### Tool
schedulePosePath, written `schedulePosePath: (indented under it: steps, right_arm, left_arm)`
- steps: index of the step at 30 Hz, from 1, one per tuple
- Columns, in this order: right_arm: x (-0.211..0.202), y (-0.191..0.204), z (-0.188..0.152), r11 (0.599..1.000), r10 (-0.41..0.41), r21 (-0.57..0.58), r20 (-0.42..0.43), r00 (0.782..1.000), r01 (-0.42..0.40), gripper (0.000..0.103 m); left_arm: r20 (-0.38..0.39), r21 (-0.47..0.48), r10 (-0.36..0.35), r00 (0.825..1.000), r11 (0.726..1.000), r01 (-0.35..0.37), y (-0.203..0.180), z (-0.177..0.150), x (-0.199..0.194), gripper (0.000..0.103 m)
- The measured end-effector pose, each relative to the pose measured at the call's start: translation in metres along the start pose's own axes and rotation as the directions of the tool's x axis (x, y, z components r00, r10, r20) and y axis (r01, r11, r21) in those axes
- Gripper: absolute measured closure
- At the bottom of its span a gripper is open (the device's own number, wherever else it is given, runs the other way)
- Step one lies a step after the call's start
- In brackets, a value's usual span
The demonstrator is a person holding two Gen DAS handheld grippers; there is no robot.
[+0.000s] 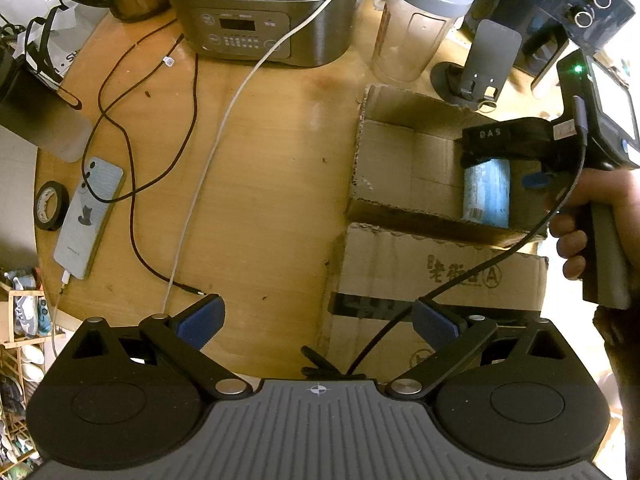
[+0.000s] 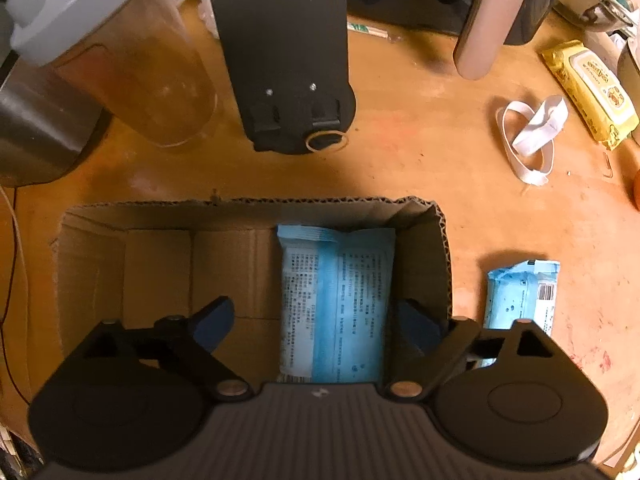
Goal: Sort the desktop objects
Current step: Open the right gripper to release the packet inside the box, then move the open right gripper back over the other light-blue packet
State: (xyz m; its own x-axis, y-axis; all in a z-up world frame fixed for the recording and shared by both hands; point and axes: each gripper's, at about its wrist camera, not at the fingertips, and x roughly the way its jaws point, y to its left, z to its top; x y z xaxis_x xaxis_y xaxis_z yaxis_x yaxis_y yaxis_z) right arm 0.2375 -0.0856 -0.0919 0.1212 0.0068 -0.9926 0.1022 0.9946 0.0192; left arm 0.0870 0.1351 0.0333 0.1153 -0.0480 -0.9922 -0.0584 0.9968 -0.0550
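An open cardboard box point(image 2: 160, 216) point(image 1: 400, 216) stands on the round wooden table. A light blue packet point(image 2: 336, 300) point(image 1: 486, 192) lies flat on its floor at the right end. My right gripper point(image 2: 316, 326) point(image 1: 500, 168) points down into the box, open, its blue pads either side of the packet and not pressing it. A second blue packet point(image 2: 520, 292) lies on the table just right of the box. My left gripper point(image 1: 318, 318) hangs open and empty over the table left of the box's folded flap point(image 1: 440, 280).
Behind the box stand a black phone stand point(image 2: 288, 60), a shaker bottle point(image 1: 416, 28) and a rice cooker point(image 1: 256, 12). A phone point(image 1: 86, 216), a tape roll point(image 1: 50, 206) and cables point(image 1: 132, 200) lie at left. A yellow wipes pack point(image 2: 592, 88) and white band point(image 2: 532, 136) lie at right.
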Motion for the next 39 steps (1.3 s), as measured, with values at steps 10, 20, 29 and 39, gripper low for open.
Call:
schedulePosePath:
  steps: [10,20,29,39]
  right_arm:
    - [-0.006,0.002,-0.002,1.000,0.014,-0.016,0.007,1.000,-0.014,0.000]
    - [-0.021,0.005,-0.006,0.999,0.017,-0.030,0.029,0.999,-0.017,0.000]
    - [-0.038,0.001,-0.011,0.999,0.013,-0.038,0.030,0.999,-0.012,0.000]
    - [-0.066,-0.010,-0.012,0.999,0.012,-0.040,0.050,0.999,-0.010,0.000]
  left_arm:
    - [0.004,0.002,-0.001,1.000,1.000,0.001,-0.003,-0.002,-0.002,0.000]
    - [0.010,0.003,-0.002,1.000,1.000,0.002,-0.006,-0.005,-0.003,0.000]
    - [0.015,-0.001,-0.009,1.000,1.000,0.009,-0.008,-0.011,-0.006,0.000]
    - [0.021,0.000,-0.015,1.000,1.000,0.015,-0.012,-0.016,-0.009,0.000]
